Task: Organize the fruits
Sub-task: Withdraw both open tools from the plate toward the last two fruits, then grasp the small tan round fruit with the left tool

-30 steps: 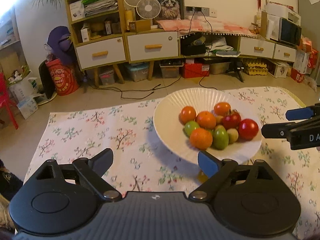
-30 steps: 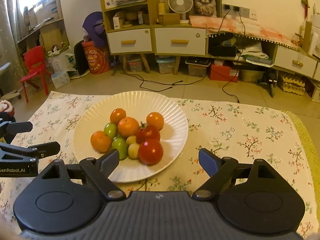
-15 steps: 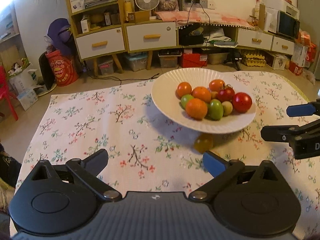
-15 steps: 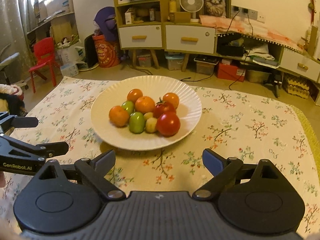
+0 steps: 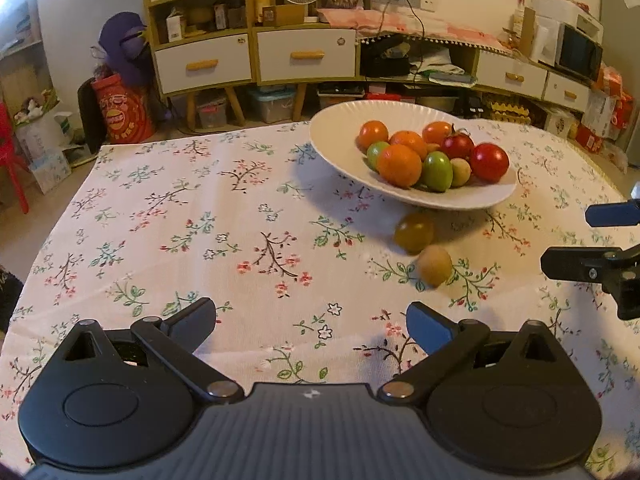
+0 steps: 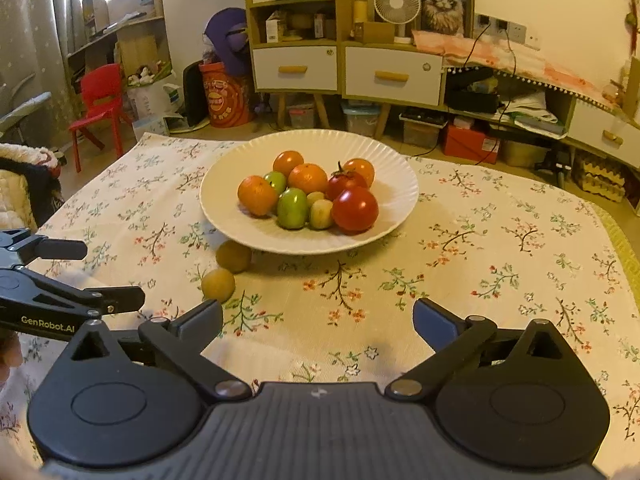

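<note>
Both grippers, left (image 5: 310, 316) and right (image 6: 318, 318), gape empty, the right's jaws just widened; straddle the nearer loose fruit (image 5: 435, 265) squarely, close gently, carry it to the plate (image 5: 332, 142).

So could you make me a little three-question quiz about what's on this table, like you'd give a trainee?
1. True or false: every fruit lies on the white plate.
2. How many red tomatoes are on it? A) two B) five
3. Fill in: both grippers' jaws are ____.

Key:
1. False: a brownish fruit and a yellowish fruit lie on the floral cloth.
2. A: front tomato, stemmed tomato.
3. Open: left gripper, right gripper, both empty.
</note>
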Demonstrator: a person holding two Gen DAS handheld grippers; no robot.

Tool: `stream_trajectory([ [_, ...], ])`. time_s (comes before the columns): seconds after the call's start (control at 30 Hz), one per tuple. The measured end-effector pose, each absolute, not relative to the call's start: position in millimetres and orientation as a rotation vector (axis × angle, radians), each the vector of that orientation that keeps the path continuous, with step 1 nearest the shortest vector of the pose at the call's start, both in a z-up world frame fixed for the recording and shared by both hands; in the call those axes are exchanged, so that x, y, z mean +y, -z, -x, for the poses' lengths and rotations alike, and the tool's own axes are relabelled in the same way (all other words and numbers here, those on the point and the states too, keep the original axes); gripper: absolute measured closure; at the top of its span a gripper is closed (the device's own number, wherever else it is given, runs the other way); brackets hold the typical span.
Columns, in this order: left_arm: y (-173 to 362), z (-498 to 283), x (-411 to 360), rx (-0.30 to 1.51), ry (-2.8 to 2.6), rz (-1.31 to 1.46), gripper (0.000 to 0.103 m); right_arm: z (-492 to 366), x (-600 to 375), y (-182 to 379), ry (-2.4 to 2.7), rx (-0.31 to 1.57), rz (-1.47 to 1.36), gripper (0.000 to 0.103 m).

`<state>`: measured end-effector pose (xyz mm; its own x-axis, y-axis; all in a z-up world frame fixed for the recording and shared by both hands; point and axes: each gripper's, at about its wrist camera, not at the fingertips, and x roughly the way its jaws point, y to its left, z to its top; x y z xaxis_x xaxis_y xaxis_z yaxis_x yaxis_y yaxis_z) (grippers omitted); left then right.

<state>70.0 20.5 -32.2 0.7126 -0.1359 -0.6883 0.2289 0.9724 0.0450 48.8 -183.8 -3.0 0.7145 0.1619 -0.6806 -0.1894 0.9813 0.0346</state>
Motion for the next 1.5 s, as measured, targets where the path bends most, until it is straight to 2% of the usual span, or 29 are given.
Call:
stream_trajectory([
  [0.33, 41, -80, -6, 0.715, 0.283, -0.101, 0.003, -52, -182, 10, -0.198, 0.77, 0.082, 0.001],
  [0.47, 40, -83, -10, 0.707, 0.321, -0.045, 0.009, -57, -186, 11, -0.173, 0.774, 0.092, 0.001],
  [0.6, 41, -86, -21, 0.722, 0.352, -0.044, 0.027, -62, -194, 13, -0.134, 0.789, 0.054, 0.001],
  [0.7, 42, -86, -27, 0.73, 0.373, -0.037, 0.035, -63, -198, 16, -0.114, 0.797, 0.046, 0.001],
  [0.83, 45, -85, -31, 0.739, 0.392, -0.048, 0.054, -62, -199, 16, -0.099, 0.804, 0.048, 0.001],
  [0.97, 44, -85, -31, 0.747, 0.407, -0.041, 0.08, -62, -196, 15, -0.103, 0.805, 0.055, 0.001],
  [1.5, 31, -85, -15, 0.751, 0.347, -0.055, 0.081, -65, -179, 18, -0.16, 0.794, 0.084, 0.001],
])
